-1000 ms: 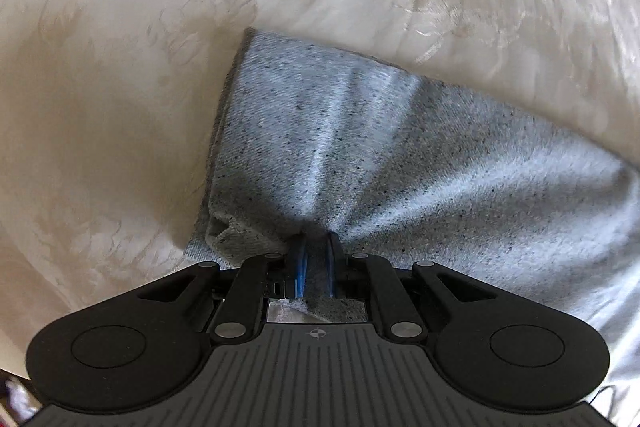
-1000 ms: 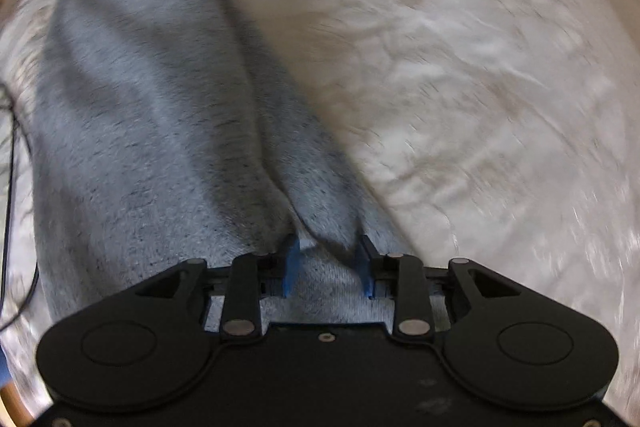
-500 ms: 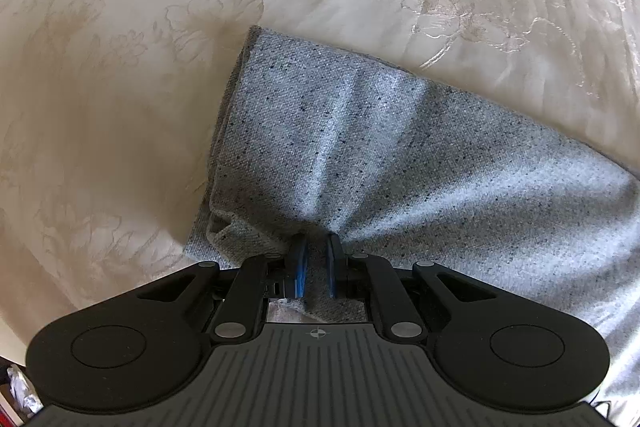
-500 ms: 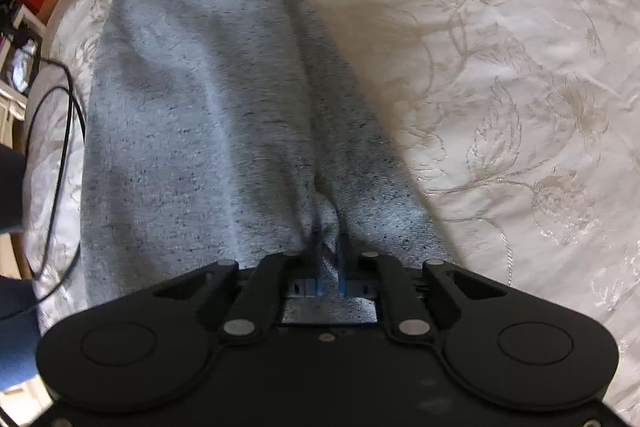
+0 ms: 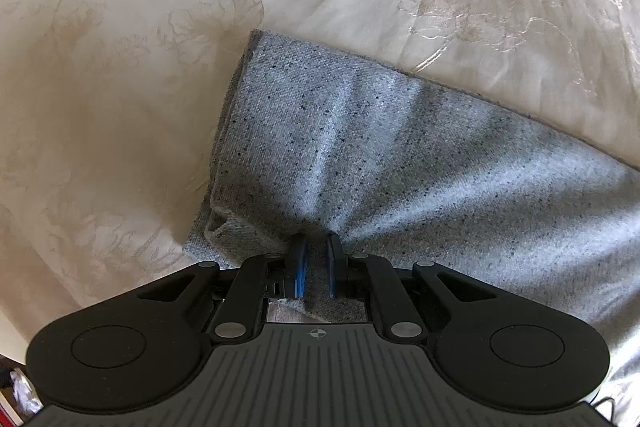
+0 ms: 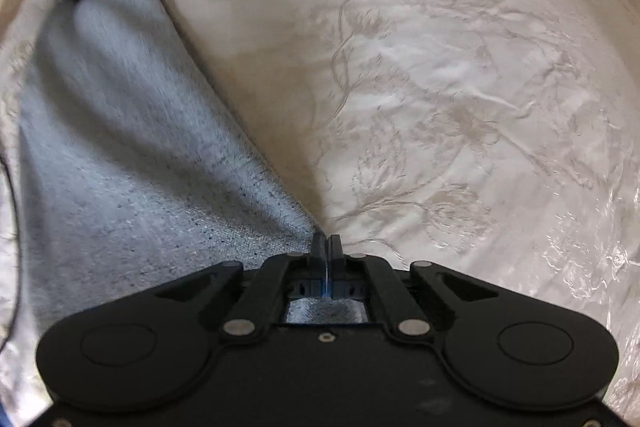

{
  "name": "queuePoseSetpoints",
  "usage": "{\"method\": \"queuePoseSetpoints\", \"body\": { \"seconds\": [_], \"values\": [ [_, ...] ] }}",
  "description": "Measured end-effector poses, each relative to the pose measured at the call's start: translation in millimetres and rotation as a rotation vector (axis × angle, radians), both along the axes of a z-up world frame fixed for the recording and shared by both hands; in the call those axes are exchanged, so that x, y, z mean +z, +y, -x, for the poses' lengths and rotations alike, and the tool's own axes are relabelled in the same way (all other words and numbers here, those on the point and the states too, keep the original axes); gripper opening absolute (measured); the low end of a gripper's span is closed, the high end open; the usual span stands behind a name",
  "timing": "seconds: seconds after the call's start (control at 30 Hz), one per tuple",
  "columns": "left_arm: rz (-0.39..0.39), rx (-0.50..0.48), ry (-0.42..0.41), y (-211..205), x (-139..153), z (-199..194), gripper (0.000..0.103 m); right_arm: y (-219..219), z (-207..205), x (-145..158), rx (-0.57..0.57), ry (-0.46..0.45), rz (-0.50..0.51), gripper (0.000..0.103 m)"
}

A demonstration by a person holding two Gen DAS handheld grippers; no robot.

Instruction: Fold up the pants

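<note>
The speckled grey knit pants (image 5: pixel 400 147) lie on a cream bedspread embroidered with pale flowers (image 5: pixel 120 87), one narrow end reaching toward the left wrist camera and the long body running away to the right. The left gripper (image 5: pixel 316 255) has its blue-padded fingers nearly together with a bunched pleat of grey cloth pinched between them, close to that end. In the right wrist view the right gripper (image 6: pixel 327 247) is pressed fully together at the garment's edge, where the fabric fans out from its tips — a thin bit of cloth appears caught there, though the picture is blurred. Both ends seem secured, yet the cloth lies stretched out long — I judge the fold itself is not yet made, so carrying one end over the other remains.
</note>
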State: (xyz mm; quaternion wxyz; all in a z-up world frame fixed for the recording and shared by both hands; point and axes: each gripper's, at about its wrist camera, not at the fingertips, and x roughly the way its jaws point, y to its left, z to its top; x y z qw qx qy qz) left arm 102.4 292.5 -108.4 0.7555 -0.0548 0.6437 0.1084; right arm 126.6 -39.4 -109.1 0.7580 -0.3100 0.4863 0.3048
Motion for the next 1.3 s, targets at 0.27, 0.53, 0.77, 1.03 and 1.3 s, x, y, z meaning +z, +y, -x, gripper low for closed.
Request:
{"method": "queuePoseSetpoints", "body": {
  "seconds": [0.27, 0.53, 0.77, 1.03, 1.3],
  "values": [
    [-0.016, -0.104, -0.018, -3, 7, 10, 0.011, 5, 10, 35, -0.119, -0.139, -0.068, 0.007],
    [0.045, -0.119, -0.060, 14, 0, 17, 0.011, 99, 24, 38, 0.060, -0.087, -0.183, 0.023],
    [0.144, -0.081, -0.087, 43, -4, 24, 0.011, 143, -4, 4, 0.155, 0.072, -0.080, 0.030],
    [0.171, -0.101, -0.107, 54, -4, 28, 0.011, 152, 9, 21, 0.107, -0.057, -0.011, 0.001],
    [0.185, -0.170, -0.135, 51, 23, 24, 0.012, 159, 16, 25, -0.102, -0.099, -0.086, 0.043]
  ]
}}
